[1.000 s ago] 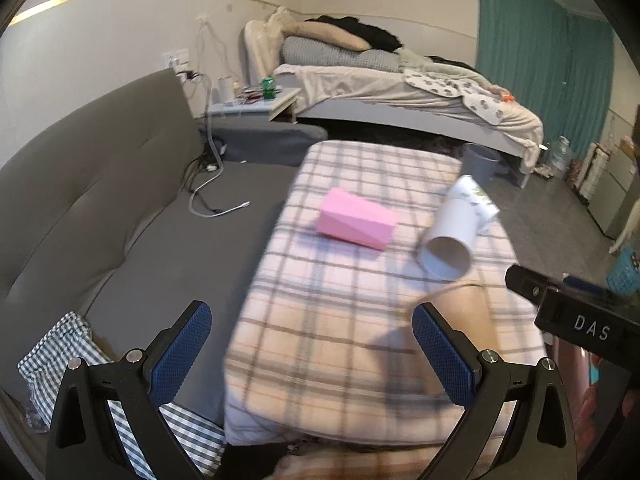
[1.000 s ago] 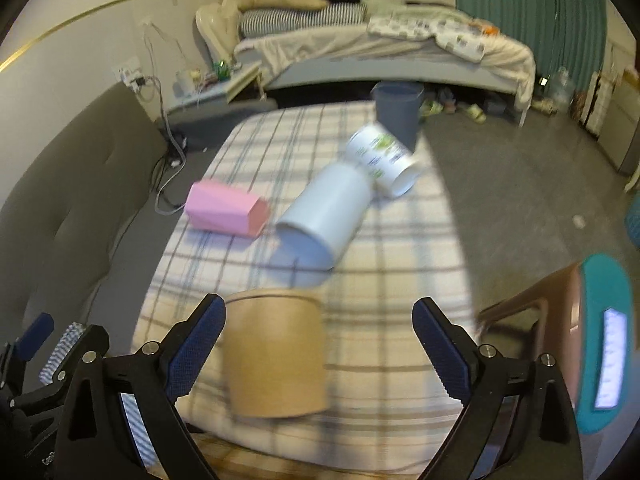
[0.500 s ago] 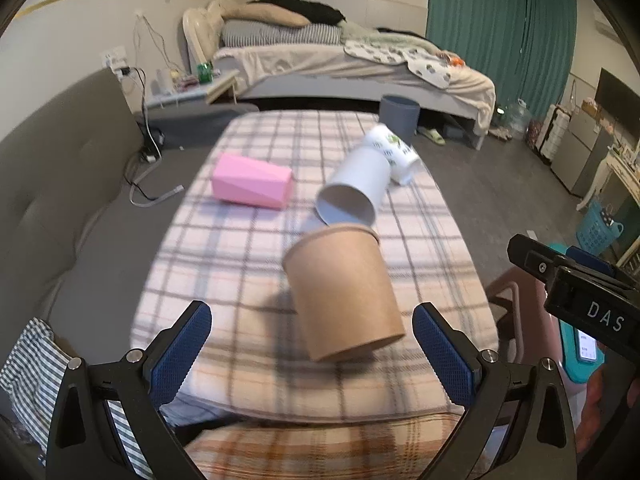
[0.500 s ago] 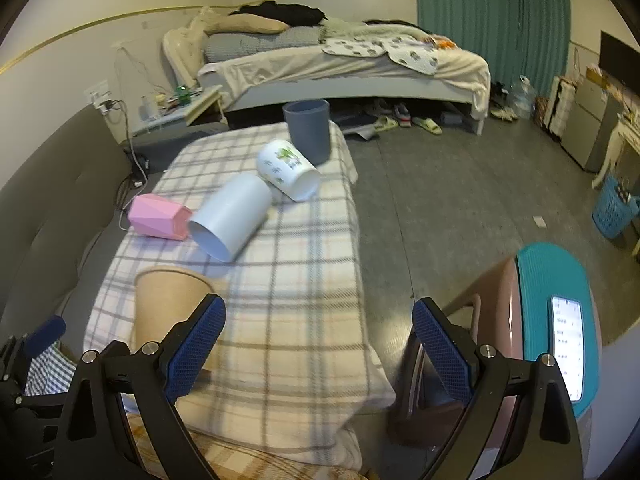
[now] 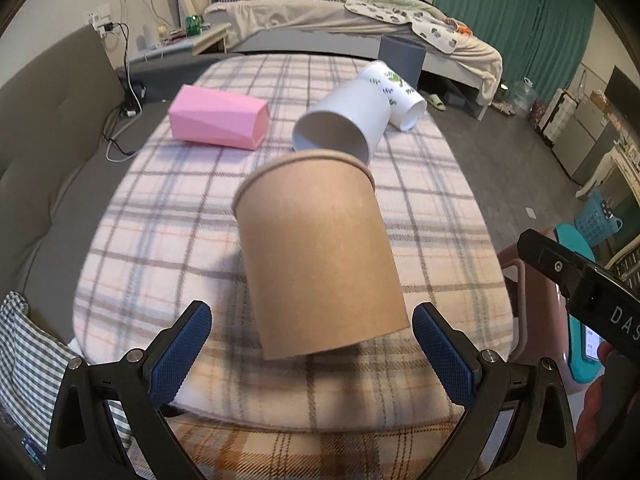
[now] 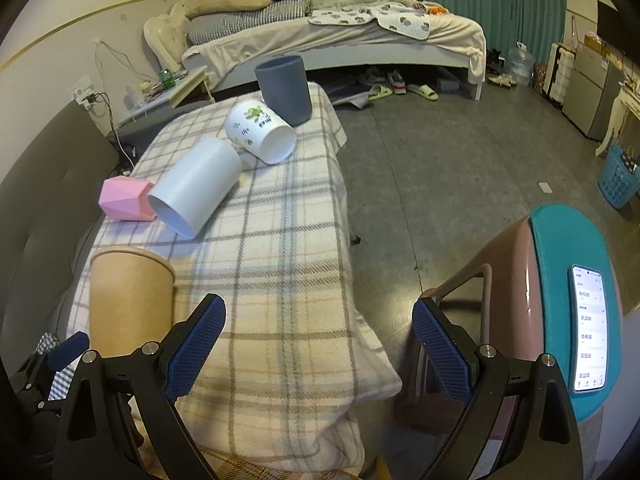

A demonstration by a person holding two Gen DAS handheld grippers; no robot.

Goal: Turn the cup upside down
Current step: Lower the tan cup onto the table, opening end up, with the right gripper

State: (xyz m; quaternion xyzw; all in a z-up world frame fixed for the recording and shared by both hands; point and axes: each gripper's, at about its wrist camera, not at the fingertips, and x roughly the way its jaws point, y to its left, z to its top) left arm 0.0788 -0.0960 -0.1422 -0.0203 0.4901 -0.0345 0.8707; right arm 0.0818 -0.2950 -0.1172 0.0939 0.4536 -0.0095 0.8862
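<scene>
A brown paper cup [image 5: 320,252] stands upright, mouth up, near the front of the plaid-covered table [image 5: 160,216]. It also shows in the right wrist view [image 6: 130,300]. My left gripper [image 5: 312,348] is open, its blue pads on either side of the cup's lower part, not touching it. My right gripper [image 6: 318,344] is open and empty, to the right of the cup over the table's front right edge.
A white cup [image 5: 344,120] and a printed white cup [image 5: 396,92] lie on their sides mid-table. A pink box [image 5: 218,117] lies at left. A grey-blue cup [image 6: 285,89] stands at the far end. A chair with a teal cushion and phone [image 6: 588,320] is at right. A grey sofa [image 5: 44,136] is at left.
My left gripper swung right and closed in on the brown cup, which now sits between its pads. My right gripper moved away to the right, off the cup.
</scene>
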